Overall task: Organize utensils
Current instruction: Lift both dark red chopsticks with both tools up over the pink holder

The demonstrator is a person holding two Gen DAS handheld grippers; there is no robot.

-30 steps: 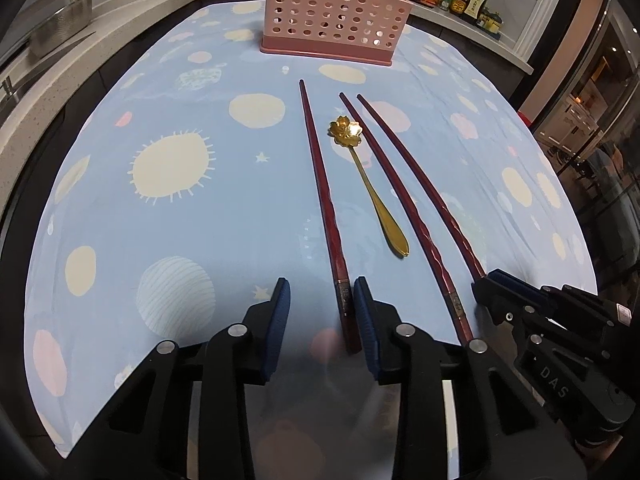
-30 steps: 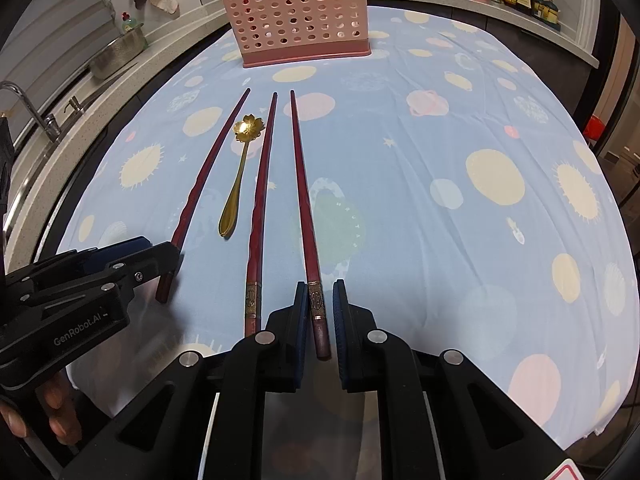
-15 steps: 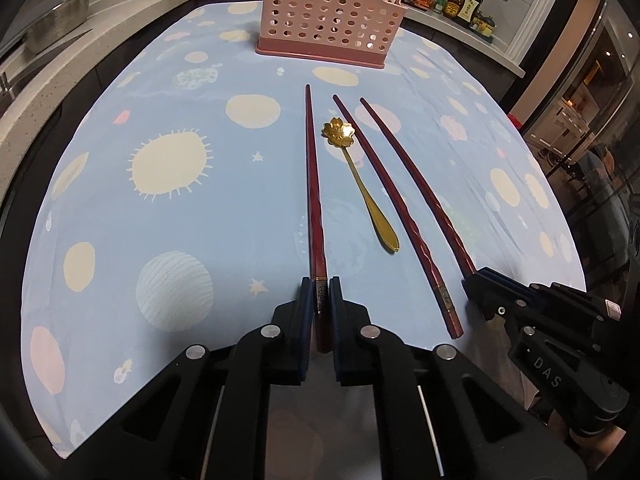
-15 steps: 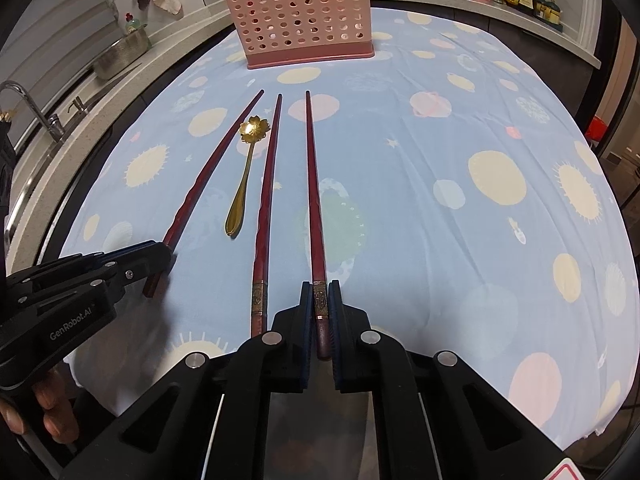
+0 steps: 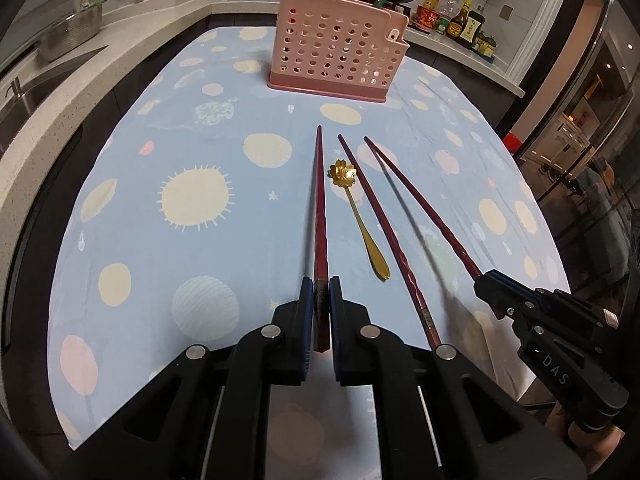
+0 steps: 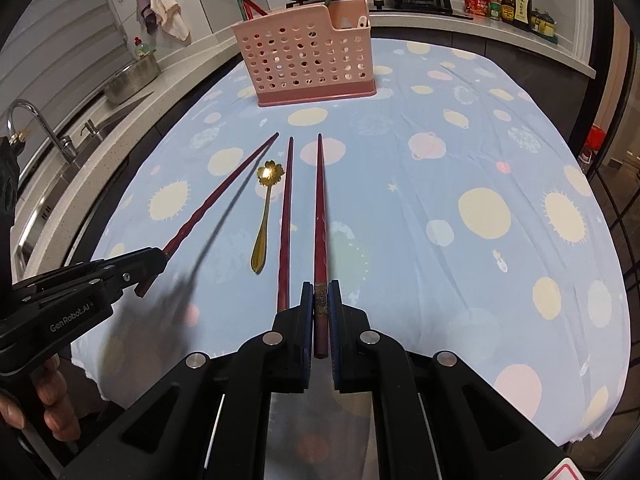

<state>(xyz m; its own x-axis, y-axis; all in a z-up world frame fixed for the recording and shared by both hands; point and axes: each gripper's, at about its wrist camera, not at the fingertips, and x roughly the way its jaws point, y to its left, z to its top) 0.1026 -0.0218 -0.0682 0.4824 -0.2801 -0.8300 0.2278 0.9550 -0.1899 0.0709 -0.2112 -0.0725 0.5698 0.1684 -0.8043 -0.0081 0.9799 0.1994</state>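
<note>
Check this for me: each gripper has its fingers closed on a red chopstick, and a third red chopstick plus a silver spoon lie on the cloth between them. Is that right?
One detail is off: the spoon is gold, not silver, as the right wrist view shows. The rest stands: the left gripper and right gripper each hold a red chopstick, and the third chopstick lies on the cloth between them.

left gripper (image 5: 318, 300): fingers were apart around the left chopstick (image 5: 320, 216) a second ago; now clamped on its butt end.
left chopstick: lifted off the tabletop (image 5: 192, 240), casting a shadow.
right gripper (image 6: 320, 300): closed a little tighter on the right chopstick (image 6: 320, 216).
right chopstick: raised off the tabletop, shadow beneath.
</note>
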